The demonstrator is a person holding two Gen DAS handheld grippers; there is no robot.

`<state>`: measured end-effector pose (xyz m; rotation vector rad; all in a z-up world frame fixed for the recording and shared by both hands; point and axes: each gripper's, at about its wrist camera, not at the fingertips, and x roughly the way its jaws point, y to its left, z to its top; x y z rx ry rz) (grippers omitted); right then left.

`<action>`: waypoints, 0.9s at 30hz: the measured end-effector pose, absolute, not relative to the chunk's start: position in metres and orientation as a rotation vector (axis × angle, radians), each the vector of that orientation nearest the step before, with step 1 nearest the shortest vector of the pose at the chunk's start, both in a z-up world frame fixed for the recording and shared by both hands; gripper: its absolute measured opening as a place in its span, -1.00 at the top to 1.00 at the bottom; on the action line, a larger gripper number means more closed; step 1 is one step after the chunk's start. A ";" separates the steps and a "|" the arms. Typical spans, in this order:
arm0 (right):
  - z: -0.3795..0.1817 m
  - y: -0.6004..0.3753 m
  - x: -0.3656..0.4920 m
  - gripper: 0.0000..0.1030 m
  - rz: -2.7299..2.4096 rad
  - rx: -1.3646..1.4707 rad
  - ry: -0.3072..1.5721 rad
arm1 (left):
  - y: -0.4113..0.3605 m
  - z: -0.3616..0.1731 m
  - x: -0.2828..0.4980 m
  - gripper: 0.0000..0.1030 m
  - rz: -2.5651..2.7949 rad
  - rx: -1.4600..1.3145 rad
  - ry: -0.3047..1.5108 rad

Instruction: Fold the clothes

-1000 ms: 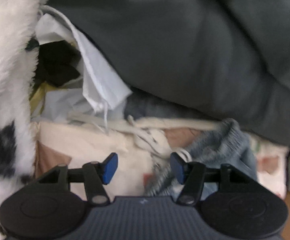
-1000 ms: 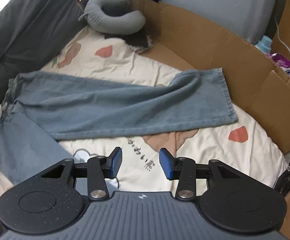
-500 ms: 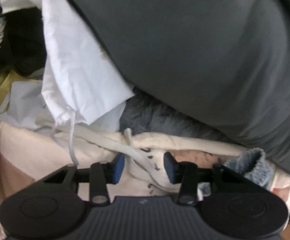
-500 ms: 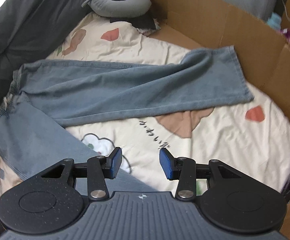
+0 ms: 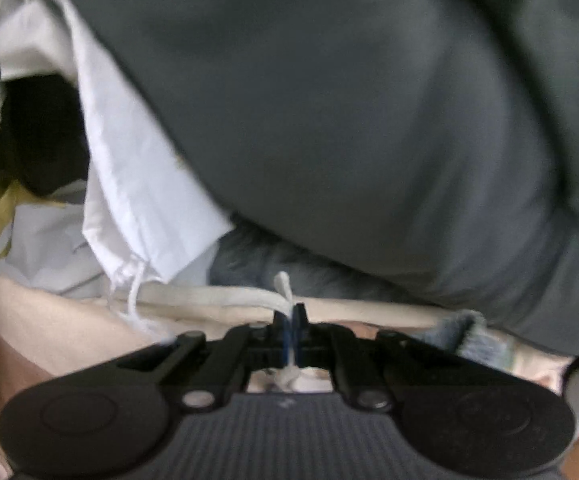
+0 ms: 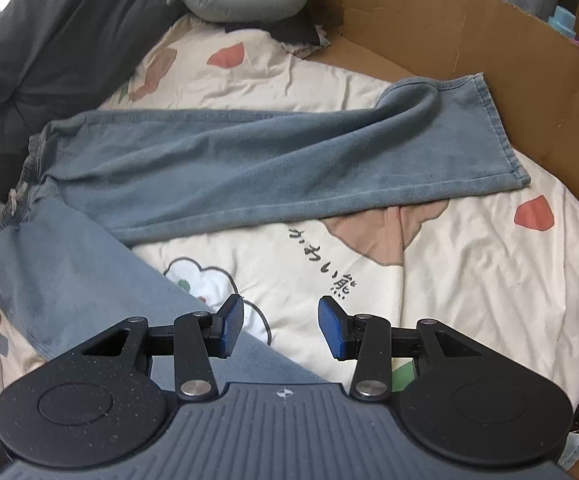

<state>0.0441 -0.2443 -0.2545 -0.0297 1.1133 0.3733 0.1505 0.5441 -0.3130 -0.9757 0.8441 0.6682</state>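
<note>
Left wrist: left gripper (image 5: pixel 289 322), half open a second ago, now clamped on a white drawstring (image 5: pixel 282 286), apparently the jeans' waist cord, though blur makes that uncertain. A sliver of denim shows at right under the grey duvet (image 5: pixel 369 100). Waist end looks secured for the fold.

Right wrist: right gripper (image 6: pixel 281 328), jaws unchanged, half apart, nothing between them, lower than before over the near leg. Jeans (image 6: pixel 249 168) lie spread on the sheet (image 6: pixel 469 280), legs splayed, beside the cardboard (image 6: pixel 489 48). Fold not yet begun.
</note>
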 end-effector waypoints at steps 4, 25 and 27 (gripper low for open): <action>-0.257 -0.239 0.042 0.06 0.403 -0.067 1.117 | 0.534 -0.283 0.148 0.97 0.607 -0.936 0.805; -0.262 -0.239 0.041 0.06 0.400 -0.030 1.123 | 0.405 -0.232 0.167 0.96 0.138 -0.915 0.809; -0.262 -0.239 0.041 0.06 0.398 -0.029 1.123 | 0.398 -0.234 0.165 0.96 0.109 -0.931 0.828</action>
